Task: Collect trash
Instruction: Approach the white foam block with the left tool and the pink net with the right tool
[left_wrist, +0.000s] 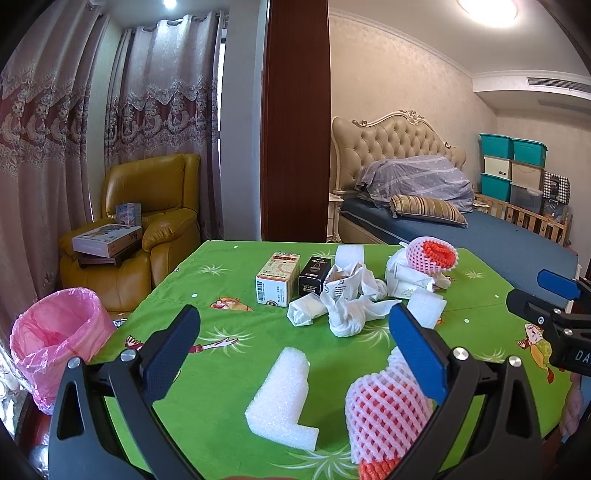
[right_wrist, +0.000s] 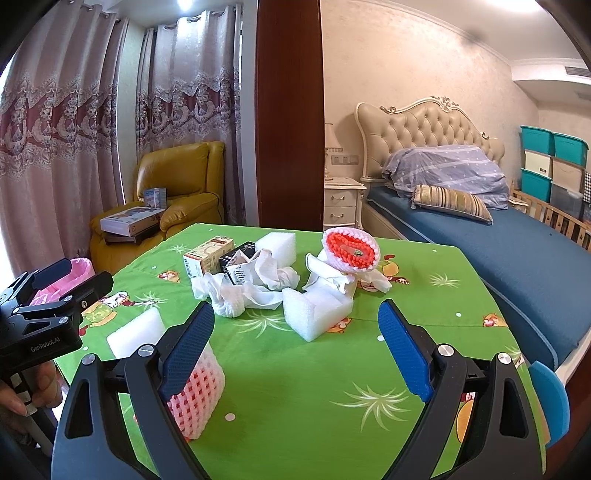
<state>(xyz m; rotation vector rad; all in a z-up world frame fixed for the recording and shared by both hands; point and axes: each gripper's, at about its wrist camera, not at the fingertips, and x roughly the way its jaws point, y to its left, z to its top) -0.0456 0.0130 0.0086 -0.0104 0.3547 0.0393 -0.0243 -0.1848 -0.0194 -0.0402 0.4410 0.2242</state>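
Both grippers, left (left_wrist: 295, 347) & right (right_wrist: 295, 343), jaws wide, holding nothing. Risk: light foam net (left_wrist: 384, 410) near the L-foam (left_wrist: 284, 398) slips from grip, misses pink bin (left_wrist: 55, 343) beyond counter (left_wrist: 236, 258) edge.

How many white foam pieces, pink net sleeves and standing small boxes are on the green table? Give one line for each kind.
white foam pieces: 3
pink net sleeves: 2
standing small boxes: 2
Total: 7
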